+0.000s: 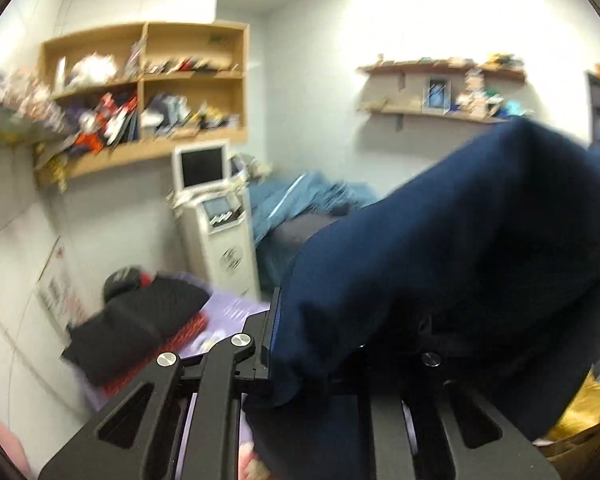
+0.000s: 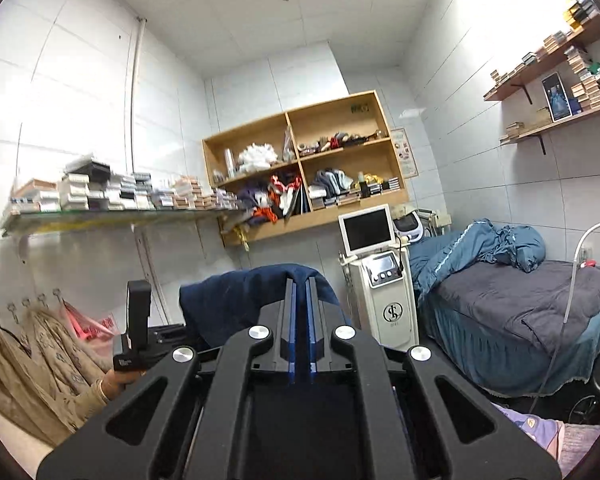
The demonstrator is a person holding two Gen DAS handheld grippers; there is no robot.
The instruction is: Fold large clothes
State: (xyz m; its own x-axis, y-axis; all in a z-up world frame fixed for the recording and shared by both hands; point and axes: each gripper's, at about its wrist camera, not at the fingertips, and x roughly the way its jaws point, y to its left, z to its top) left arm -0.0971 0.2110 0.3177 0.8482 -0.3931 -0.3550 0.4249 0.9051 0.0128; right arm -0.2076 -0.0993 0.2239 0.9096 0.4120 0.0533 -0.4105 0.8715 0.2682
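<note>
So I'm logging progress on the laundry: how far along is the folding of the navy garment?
Done: a black garment already lies folded. In hand: the navy garment is gripped, with the right tool shut on one edge and the left tool on another; it is lifted and bunched. Left: spreading it flat and every fold.
</note>
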